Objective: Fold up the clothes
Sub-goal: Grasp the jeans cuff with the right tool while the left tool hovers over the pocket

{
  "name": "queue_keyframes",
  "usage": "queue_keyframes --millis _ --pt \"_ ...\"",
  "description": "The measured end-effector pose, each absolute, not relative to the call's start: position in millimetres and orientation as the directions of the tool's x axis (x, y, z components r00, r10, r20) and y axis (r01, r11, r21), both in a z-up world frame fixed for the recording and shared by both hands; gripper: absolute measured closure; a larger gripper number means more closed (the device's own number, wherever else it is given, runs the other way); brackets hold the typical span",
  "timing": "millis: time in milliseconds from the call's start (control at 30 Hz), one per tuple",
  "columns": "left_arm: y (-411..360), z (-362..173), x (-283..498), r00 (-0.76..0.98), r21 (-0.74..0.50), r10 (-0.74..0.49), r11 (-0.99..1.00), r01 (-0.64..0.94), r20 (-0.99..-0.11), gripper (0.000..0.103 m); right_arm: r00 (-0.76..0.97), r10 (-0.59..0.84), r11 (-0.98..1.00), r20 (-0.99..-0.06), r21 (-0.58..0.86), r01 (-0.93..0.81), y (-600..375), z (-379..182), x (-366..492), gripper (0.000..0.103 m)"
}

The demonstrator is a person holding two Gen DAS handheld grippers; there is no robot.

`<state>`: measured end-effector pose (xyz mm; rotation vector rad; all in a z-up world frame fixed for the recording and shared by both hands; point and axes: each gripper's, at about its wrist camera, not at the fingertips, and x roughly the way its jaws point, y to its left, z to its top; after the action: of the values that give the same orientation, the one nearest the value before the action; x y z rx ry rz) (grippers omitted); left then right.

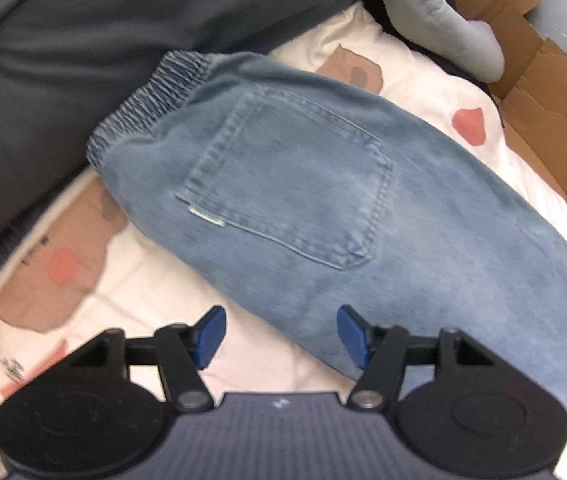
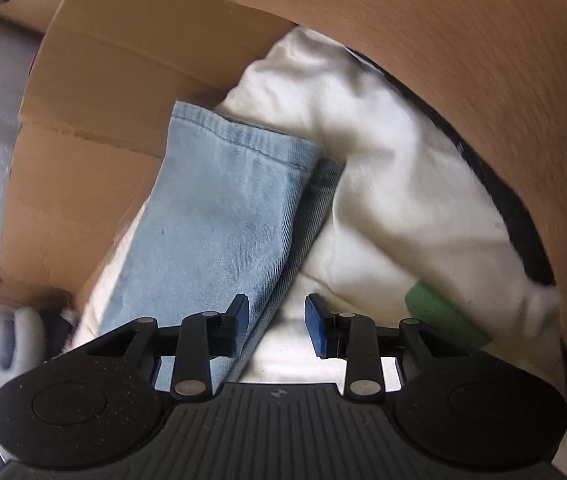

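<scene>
A pair of light blue jeans (image 1: 303, 184) lies folded lengthwise on a white printed sheet (image 1: 143, 288), with its elastic waistband (image 1: 155, 92) at the upper left and a back pocket facing up. My left gripper (image 1: 281, 334) hangs open just above the jeans' near edge; the right pad sits over denim, the left over the sheet. In the right wrist view a jeans leg (image 2: 223, 208) ends in a stitched hem pointing away. My right gripper (image 2: 277, 328) stands open over that leg's right edge, and its pads do not press on the cloth.
A dark grey cushion (image 1: 83, 40) borders the sheet at the upper left. An open cardboard box (image 1: 543, 100) and a grey-blue soft item (image 1: 443, 20) lie at the upper right. Cardboard walls (image 2: 95, 80), white cloth (image 2: 403, 200) and a green patch (image 2: 439, 316) surround the jeans leg.
</scene>
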<state>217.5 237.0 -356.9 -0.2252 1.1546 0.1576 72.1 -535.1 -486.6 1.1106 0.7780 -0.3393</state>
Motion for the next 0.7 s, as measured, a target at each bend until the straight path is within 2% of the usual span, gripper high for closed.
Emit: queue_keyframes --millis 400,467,533,700 --pt "201.0 -386.9 208.5 0.388 -0.172 -0.075 0.960 -0.223 -0.919 0.038 0.754 0.110 0.339 -0.648 0.737 0.585 -533.4 -503.6 79.6 0.069" --pt "198.3 -389.7 206.9 0.378 -0.160 -0.072 0.965 -0.207 -0.923 0.039 0.759 0.105 0.336 -0.643 0.741 0.581 -535.1 -503.2 82.9 0.082" --pt "197.9 -390.3 205.4 0.375 -0.143 -0.061 0.970 -0.195 -0.925 0.039 0.763 0.094 0.343 -0.640 0.740 0.579 -537.8 -501.4 87.0 0.085" --pt "205.2 -392.2 199.4 0.374 -0.160 -0.063 0.958 -0.236 -0.925 0.039 0.785 0.062 0.346 -0.617 0.751 0.563 -542.7 -487.7 88.6 0.085"
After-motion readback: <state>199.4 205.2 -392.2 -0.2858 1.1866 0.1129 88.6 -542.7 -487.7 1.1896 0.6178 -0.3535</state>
